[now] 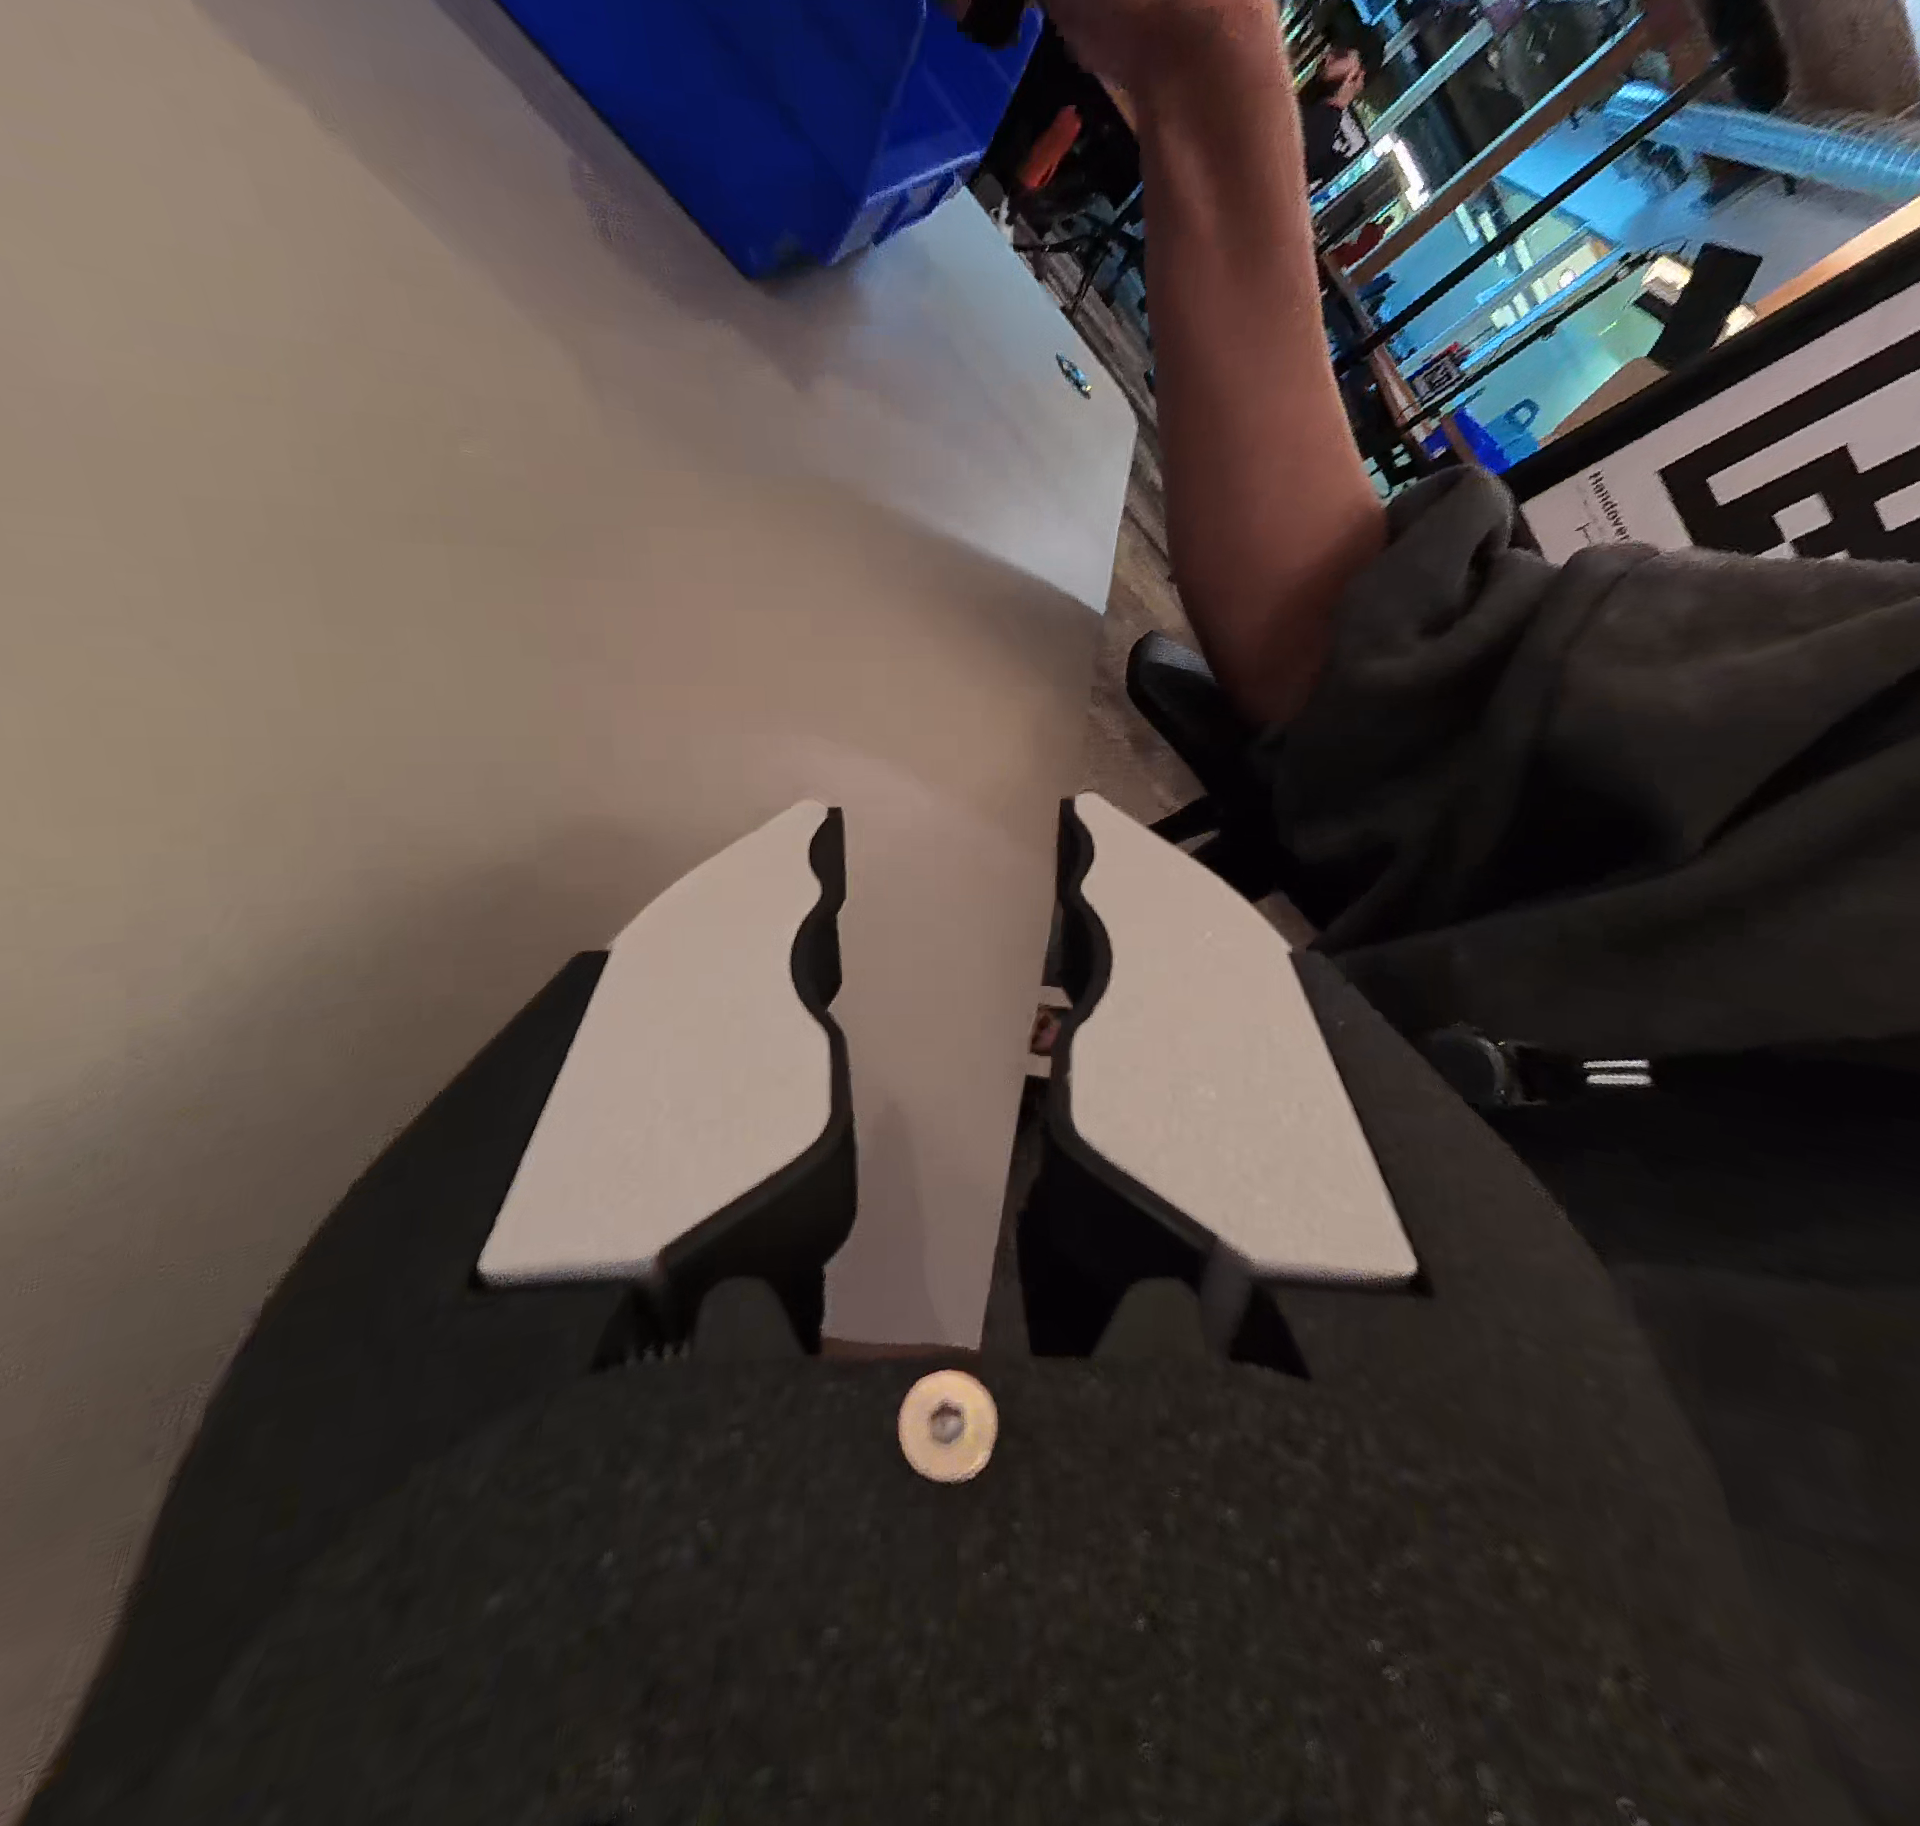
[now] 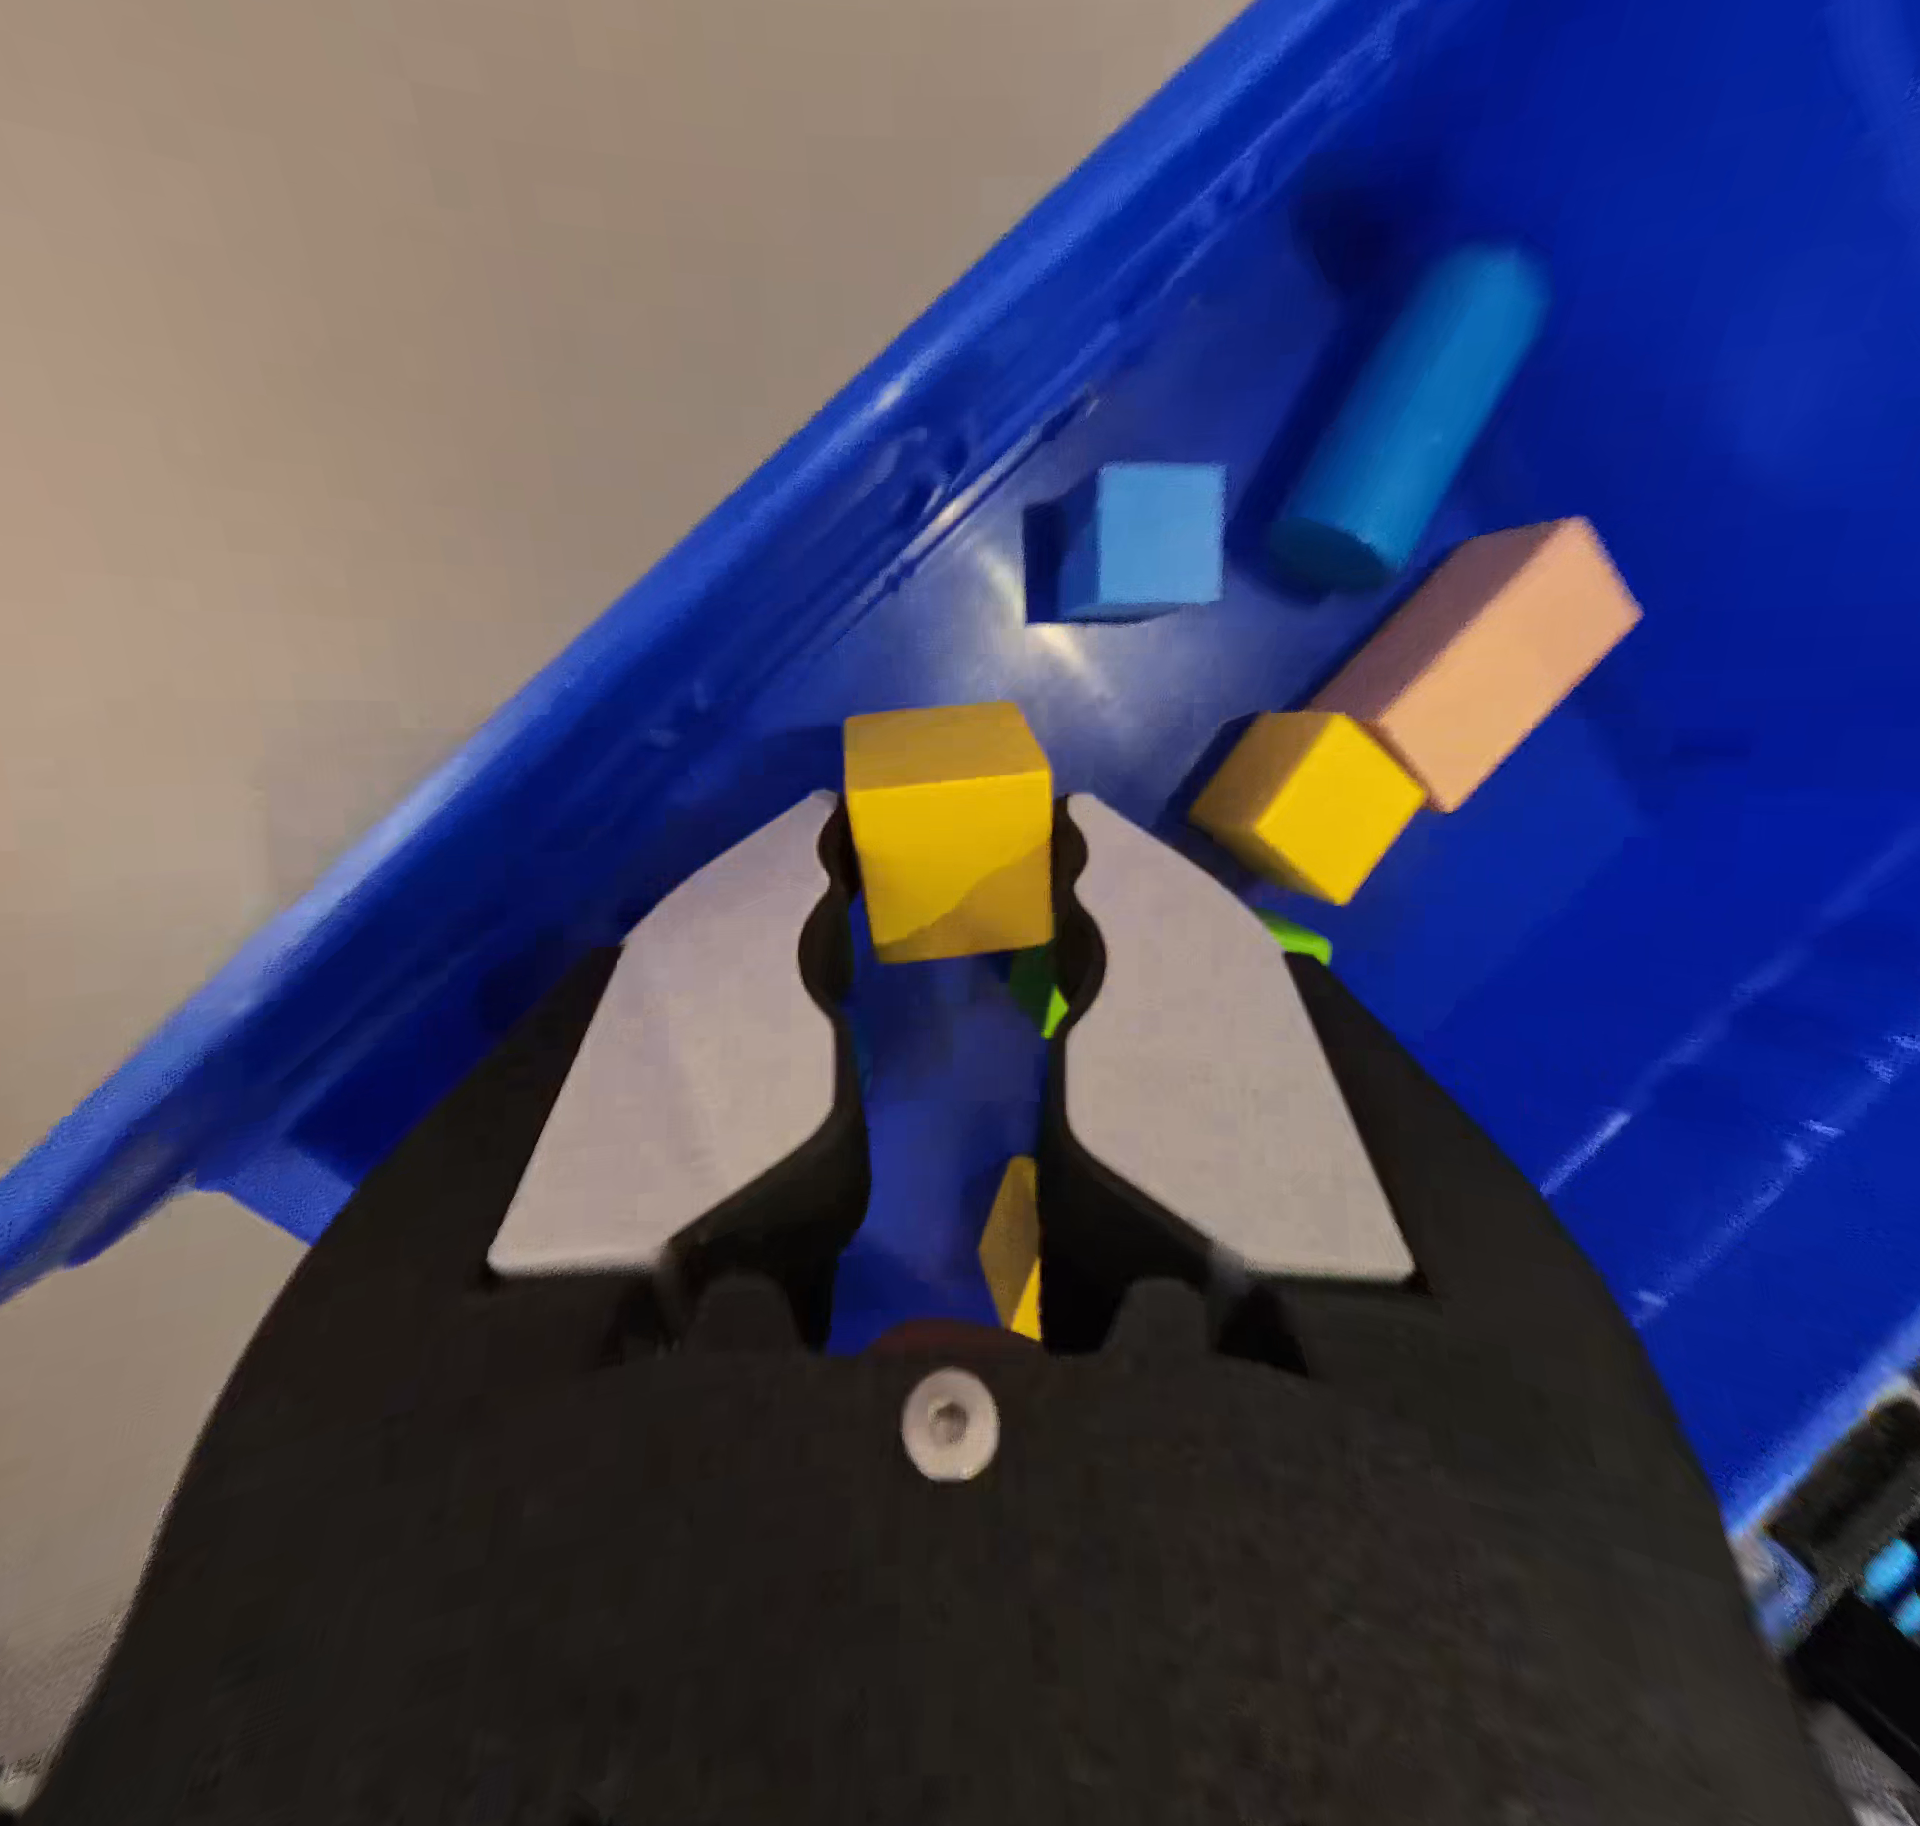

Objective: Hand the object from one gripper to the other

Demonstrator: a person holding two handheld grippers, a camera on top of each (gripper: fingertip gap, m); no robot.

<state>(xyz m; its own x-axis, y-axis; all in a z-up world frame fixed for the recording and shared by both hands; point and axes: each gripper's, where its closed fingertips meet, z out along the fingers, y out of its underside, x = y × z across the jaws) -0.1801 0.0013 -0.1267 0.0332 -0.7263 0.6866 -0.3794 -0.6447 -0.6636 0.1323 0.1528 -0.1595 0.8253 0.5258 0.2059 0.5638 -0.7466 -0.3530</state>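
The right gripper (image 2: pixel 951 820) is clamped on a yellow cube (image 2: pixel 951 831) at its fingertips, over the blue bin (image 2: pixel 727 675); a second yellow cube (image 2: pixel 1304 805), a pink block (image 2: pixel 1486 654), a blue cube (image 2: pixel 1148 545) and a blue cylinder (image 2: pixel 1408 415) lie on the bin floor; the left gripper (image 1: pixel 951 820) waits over the table (image 1: pixel 416 529), jaws apart and empty, well away from the bin; the held cube looks light, rigid and smooth-painted, so probably a little slippery; the left should take the two free flat faces, squarely, before the right lets go.
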